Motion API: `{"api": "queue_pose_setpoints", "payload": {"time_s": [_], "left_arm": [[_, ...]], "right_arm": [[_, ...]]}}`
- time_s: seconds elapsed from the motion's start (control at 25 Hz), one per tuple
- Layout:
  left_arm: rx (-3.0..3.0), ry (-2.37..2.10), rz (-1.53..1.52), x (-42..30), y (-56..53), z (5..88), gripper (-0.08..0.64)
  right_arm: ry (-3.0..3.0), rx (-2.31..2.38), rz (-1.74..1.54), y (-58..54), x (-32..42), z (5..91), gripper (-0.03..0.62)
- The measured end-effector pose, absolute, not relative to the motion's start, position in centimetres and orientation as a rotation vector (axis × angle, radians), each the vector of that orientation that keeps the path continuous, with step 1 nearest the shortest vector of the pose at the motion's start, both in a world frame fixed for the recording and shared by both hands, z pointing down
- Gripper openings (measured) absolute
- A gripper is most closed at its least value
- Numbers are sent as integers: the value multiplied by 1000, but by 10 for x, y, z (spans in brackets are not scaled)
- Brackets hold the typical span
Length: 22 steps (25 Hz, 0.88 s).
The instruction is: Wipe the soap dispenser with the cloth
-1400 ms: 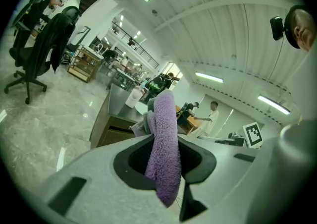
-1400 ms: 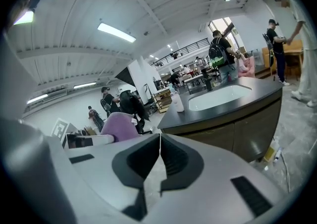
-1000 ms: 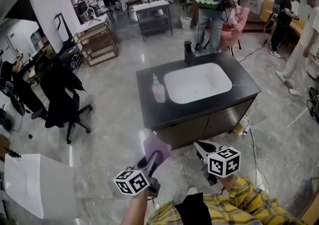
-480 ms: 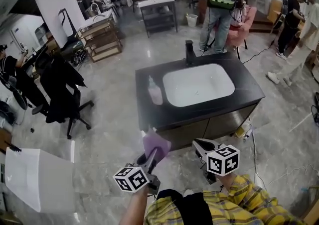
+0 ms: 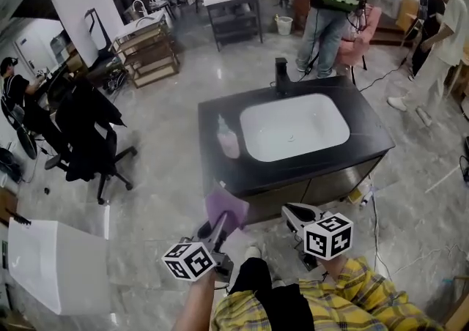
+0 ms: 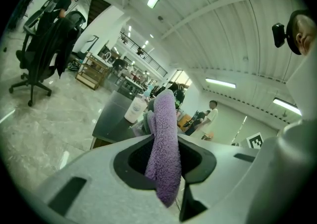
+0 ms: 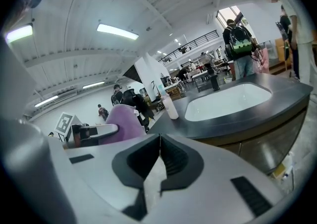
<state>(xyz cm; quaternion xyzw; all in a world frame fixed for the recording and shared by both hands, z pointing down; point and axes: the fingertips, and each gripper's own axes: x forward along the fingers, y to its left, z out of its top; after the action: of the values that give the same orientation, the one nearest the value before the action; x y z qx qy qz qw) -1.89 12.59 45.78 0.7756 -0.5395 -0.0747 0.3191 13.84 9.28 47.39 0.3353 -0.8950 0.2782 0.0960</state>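
Purple cloth [image 6: 166, 143] is pinched tight in my left gripper [image 5: 220, 228], top end sticking up past the tips, bottom end hanging below. Right gripper [image 5: 293, 215] has its fingers pressed together w/ nothing in them. Soap dispenser [image 5: 228, 137] stands upright on the black counter [image 5: 220, 176], just beside the left rim of the white sink [image 5: 293, 126]. It's well apart from both grippers, w/ open floor btwn me and the cabinet.

Step in hand, I'd say: close in on the bottle. To do it well, bring the cloth in from the front-left so the loose top end meets the bottle body first, not the hard tips. Bottle looks light & tall, prob tips easy, so I'd open the right and steady it by the neck before rubbing. Keep the pinch firm, since the cloth could slip out under drag. Wipe top to bottom, then round the sides.
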Motion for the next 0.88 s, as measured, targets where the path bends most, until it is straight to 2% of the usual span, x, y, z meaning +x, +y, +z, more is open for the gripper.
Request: {"api": "queue_pose_setpoints", "payload": {"time_s": [0.88], "left_arm": [[2088, -1268, -279, -98, -10, 433, 75]], "right_arm": [[-2668, 1080, 717, -44, 55, 442, 6]]}}
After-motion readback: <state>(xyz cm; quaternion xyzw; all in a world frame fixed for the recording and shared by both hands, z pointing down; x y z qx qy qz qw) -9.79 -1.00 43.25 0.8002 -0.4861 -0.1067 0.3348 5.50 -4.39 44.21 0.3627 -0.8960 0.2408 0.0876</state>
